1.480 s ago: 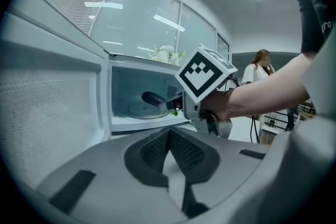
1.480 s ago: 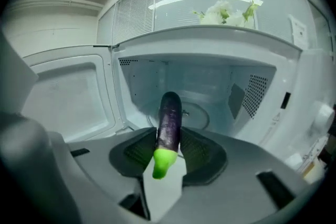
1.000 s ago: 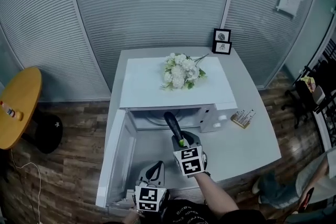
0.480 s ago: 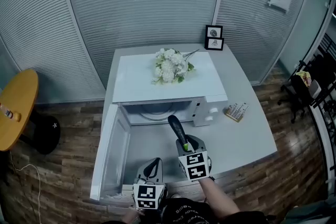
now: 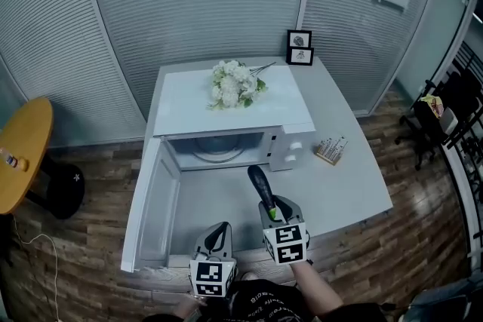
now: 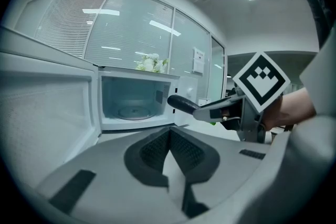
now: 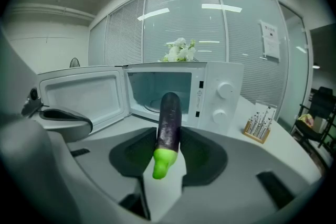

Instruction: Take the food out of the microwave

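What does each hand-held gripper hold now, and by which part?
The right hand-held gripper holds the eggplant near its green stem end; the purple body sticks out ahead. The left hand-held gripper is shut and holds nothing.

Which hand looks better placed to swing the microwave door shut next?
Left, probably. The left gripper is empty and beside the open door; the right gripper is clamped on the eggplant.

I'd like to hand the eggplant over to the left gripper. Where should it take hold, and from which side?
Take the purple body of the eggplant, ahead of the right gripper, likely from its left. The right gripper clamps it near the green stem end, so the long straight body sticks out free toward the microwave, and the left gripper is on that side.
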Tool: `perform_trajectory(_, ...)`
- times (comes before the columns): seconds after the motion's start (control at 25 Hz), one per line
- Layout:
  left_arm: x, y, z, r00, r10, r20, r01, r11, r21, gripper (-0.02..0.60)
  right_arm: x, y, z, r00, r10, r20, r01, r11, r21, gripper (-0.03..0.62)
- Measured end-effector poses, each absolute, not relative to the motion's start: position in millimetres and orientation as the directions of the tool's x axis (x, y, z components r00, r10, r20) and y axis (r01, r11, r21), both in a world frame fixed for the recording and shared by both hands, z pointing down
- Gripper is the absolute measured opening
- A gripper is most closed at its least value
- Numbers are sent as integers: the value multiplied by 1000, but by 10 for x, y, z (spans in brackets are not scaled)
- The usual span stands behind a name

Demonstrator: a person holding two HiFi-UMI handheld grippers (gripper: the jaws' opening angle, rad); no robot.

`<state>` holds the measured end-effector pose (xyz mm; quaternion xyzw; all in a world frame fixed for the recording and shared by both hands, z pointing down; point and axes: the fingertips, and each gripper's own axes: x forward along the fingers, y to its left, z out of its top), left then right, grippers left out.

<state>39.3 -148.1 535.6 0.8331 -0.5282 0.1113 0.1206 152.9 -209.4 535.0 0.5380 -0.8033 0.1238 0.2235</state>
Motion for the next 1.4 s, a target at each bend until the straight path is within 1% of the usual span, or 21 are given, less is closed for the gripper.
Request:
perform_trajectory(0.32,534,-1302,5320,428,-854,295,-903,-420,92,8,1786,-1763,5315,-281,-838,467,-941,336,36,140)
perform_trajectory(0.68,494,-1185,5337,408,-865,292,-912,-401,88,8,1996,-1456,5300,-242,-879,411,-959,282,38,140)
perform_trajectory(1.4,457,-1049,5355,399,-870,289,-917,-388,98,8,2170,-1003,5255,-210,-920,332,-972,232,30,140)
